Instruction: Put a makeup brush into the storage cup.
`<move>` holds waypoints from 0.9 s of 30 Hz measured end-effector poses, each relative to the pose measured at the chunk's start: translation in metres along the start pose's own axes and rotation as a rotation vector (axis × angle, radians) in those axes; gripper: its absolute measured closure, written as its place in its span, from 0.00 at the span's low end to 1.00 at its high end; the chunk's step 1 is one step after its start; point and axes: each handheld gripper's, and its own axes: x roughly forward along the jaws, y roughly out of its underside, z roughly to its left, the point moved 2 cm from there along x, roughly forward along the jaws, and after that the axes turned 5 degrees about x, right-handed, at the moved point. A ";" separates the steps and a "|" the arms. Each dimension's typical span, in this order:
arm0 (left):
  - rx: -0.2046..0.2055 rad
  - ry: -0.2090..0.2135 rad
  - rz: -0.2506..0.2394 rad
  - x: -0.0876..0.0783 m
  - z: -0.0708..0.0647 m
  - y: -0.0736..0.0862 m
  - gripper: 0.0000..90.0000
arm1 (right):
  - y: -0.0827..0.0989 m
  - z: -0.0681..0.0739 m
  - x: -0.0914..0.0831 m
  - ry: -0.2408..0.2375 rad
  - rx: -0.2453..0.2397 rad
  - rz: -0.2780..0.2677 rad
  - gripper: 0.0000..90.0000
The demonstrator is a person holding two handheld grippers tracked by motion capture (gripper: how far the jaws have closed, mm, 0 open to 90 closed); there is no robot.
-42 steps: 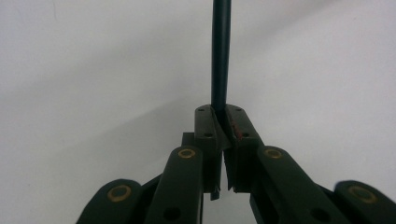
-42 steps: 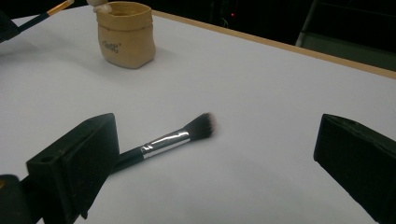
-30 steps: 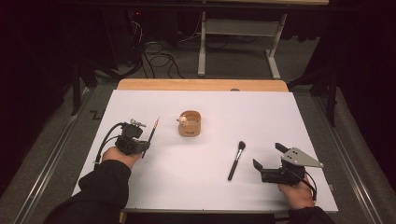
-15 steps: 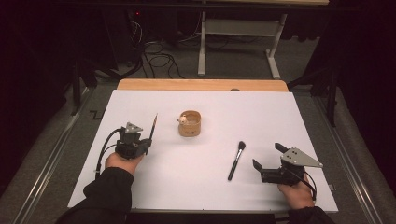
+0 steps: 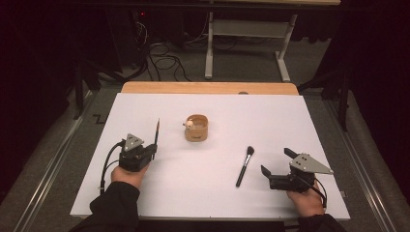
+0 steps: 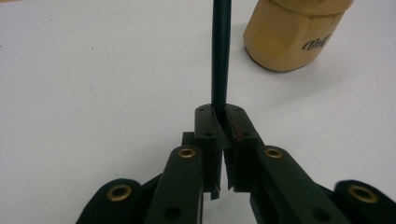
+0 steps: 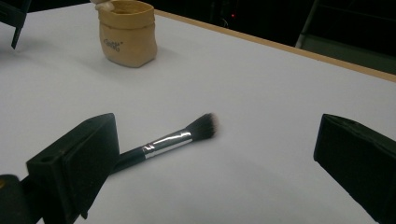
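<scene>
Here I keep my left gripper (image 5: 153,147) clenched on a thin dark pencil (image 6: 219,56), which points ahead past its jaws toward the tan holder cup (image 6: 295,32), probably for dropping in, while my right gripper (image 5: 276,162) waits released, the makeup brush (image 7: 173,139) lying between its jaws.

dark room, grey floor (image 5: 58,159) with cables (image 5: 162,53), white desk frame (image 5: 246,36) beyond the table (image 5: 270,116)

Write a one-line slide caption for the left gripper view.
Left tongs shut on a thin dark pencil-like stick above the white table, a tan pouch-shaped holder just beyond.
</scene>
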 end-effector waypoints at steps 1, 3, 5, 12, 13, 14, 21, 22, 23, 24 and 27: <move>-0.004 0.004 -0.015 -0.001 0.000 0.001 0.94 | 0.000 0.000 0.000 0.000 0.000 0.000 0.01; -0.008 0.015 -0.057 -0.005 0.002 0.000 0.94 | 0.000 0.000 0.000 0.003 -0.002 -0.001 0.01; -0.014 0.017 -0.073 -0.007 0.002 -0.001 0.94 | 0.000 0.000 0.000 0.004 -0.003 -0.001 0.01; -0.019 0.049 -0.157 -0.018 0.004 -0.003 0.94 | 0.001 0.002 0.001 0.006 -0.008 -0.004 0.01; -0.023 0.057 -0.167 -0.019 0.003 -0.003 0.94 | 0.001 0.002 0.002 0.007 -0.009 -0.001 0.01; -0.020 0.060 -0.176 -0.021 0.003 -0.004 0.94 | 0.001 0.002 0.002 0.007 -0.008 0.000 0.01; -0.011 0.089 -0.220 -0.026 0.002 -0.007 0.94 | 0.003 0.002 0.004 0.014 0.000 0.008 0.01; -0.012 0.092 -0.225 -0.027 0.001 -0.008 0.94 | 0.003 0.002 0.004 0.016 0.000 0.008 0.01; -0.006 0.102 -0.232 -0.028 -0.002 -0.011 0.94 | 0.003 0.002 0.004 0.017 0.003 0.008 0.01; -0.006 0.102 -0.232 -0.028 -0.002 -0.011 0.94 | 0.003 0.002 0.004 0.017 0.003 0.008 0.01; 0.014 0.133 -0.246 -0.030 -0.012 -0.019 0.94 | 0.003 0.002 0.003 0.022 0.008 0.003 0.01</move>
